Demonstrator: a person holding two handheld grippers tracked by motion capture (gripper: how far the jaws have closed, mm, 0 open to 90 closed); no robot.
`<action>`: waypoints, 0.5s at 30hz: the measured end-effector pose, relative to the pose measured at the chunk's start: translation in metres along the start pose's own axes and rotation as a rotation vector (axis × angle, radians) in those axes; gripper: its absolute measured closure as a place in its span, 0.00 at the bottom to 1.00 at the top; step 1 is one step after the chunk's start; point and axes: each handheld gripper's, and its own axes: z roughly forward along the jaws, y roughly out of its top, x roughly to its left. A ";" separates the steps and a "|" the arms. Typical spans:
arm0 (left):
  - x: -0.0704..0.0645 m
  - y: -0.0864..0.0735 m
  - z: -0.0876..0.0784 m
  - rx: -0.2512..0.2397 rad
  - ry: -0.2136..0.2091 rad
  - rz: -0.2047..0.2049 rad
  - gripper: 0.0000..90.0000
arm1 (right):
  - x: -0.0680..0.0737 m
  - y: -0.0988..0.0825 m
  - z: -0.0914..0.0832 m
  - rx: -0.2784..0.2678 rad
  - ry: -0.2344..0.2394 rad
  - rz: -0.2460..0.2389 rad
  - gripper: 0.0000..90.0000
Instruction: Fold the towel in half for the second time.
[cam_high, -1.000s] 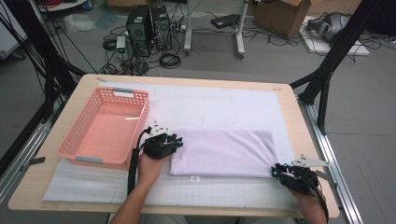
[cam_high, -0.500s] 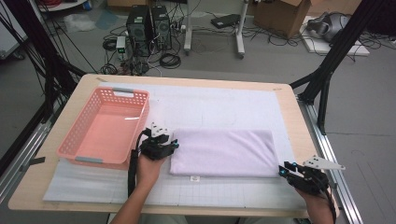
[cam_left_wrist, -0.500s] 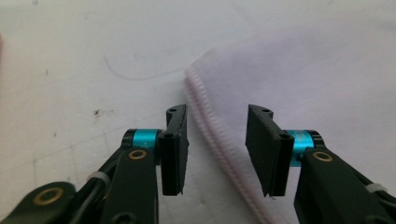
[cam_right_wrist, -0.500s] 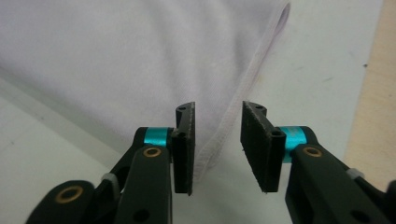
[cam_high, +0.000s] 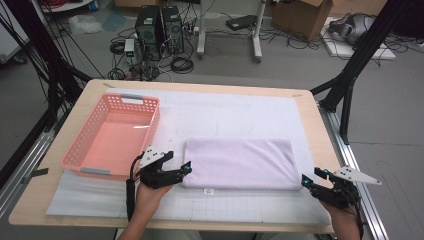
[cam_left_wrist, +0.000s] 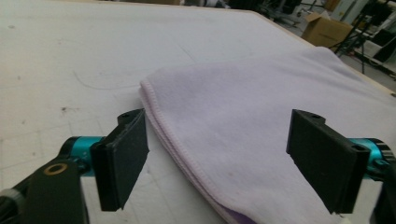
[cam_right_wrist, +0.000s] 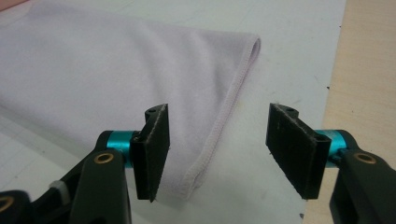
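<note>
A folded lilac towel (cam_high: 237, 162) lies flat on the white mat (cam_high: 225, 110). My left gripper (cam_high: 184, 169) sits at the towel's front left corner. Its jaws have just been opening and now stand wide apart. In the left gripper view (cam_left_wrist: 219, 158) the towel's corner (cam_left_wrist: 243, 116) lies between and below the pads, and neither pad touches it. My right gripper (cam_high: 310, 178) hovers just off the towel's front right corner. Its jaws have also just been opening. In the right gripper view (cam_right_wrist: 217, 149) the stitched hem (cam_right_wrist: 224, 121) runs between the spread pads, free of both.
A pink plastic basket (cam_high: 112, 137) stands on the left of the table, close to my left hand. The wooden table edge (cam_high: 330, 135) runs near my right gripper. Black frame legs (cam_high: 350, 75) and cables stand beyond the table.
Both grippers have opened and let go of the towel's front corners. The left hand drew back left and towards the person; the right hand shifted slightly right. The towel rests folded.
</note>
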 end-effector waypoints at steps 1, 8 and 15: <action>-0.003 -0.002 -0.004 -0.012 -0.020 0.025 0.23 | 0.000 0.000 0.001 0.004 -0.002 -0.002 0.41; -0.004 -0.006 -0.009 -0.023 -0.016 0.054 0.26 | 0.002 0.000 0.007 0.009 0.011 -0.005 0.36; -0.008 -0.007 -0.009 -0.044 -0.048 0.060 0.26 | 0.000 0.000 0.007 -0.005 0.008 0.001 0.34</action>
